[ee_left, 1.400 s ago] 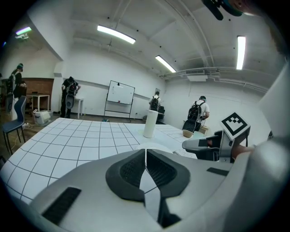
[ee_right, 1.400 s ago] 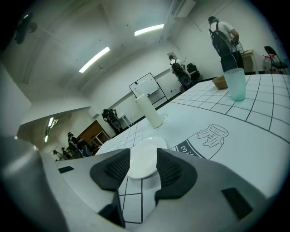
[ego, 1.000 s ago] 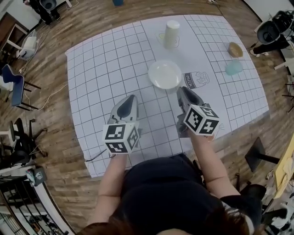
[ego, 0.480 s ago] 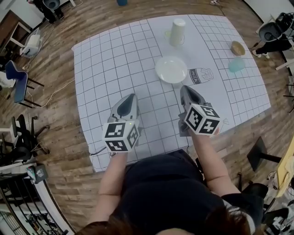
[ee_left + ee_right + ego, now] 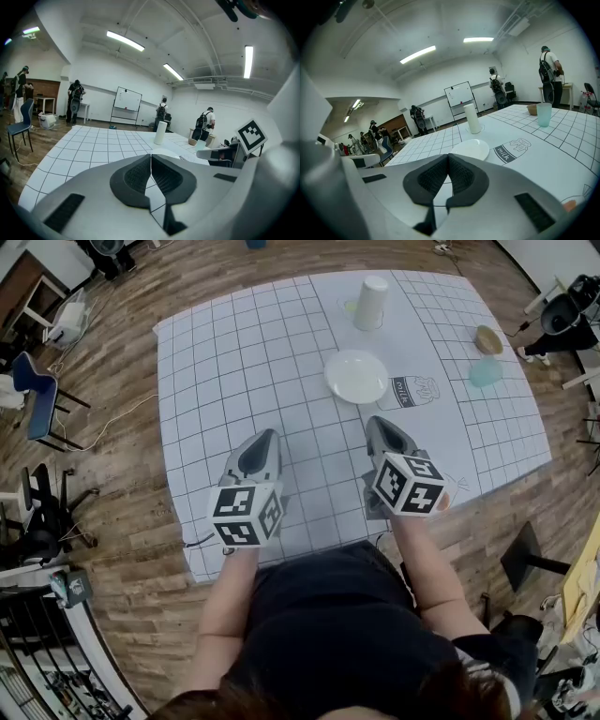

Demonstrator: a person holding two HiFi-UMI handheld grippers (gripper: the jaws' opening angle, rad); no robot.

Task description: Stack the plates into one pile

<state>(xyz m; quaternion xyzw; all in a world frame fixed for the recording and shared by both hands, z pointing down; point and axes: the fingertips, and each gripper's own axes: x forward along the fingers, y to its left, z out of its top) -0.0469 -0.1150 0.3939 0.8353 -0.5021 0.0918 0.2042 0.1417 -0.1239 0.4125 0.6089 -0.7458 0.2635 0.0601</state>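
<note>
One white plate (image 5: 356, 377) lies on the gridded white mat (image 5: 234, 362), beside a printed "milk" drawing (image 5: 417, 390); whether it is a single plate or a pile I cannot tell. My left gripper (image 5: 260, 448) hovers over the mat, nearer the person and left of the plate, with its jaws together and nothing in them (image 5: 151, 157). The right gripper (image 5: 380, 432) is just short of the plate, also shut and empty (image 5: 448, 157). From the right gripper view the plate (image 5: 471, 149) sits right beyond the jaw tips.
A tall white cylinder (image 5: 371, 303) stands at the far side of the mat. A teal cup (image 5: 485, 372) and a brown bowl (image 5: 487, 339) sit at the far right. Chairs, cables and people stand on the wooden floor around.
Both grippers have drawn back a little from the plate toward the person. The plate has stayed where it was on the mat.
</note>
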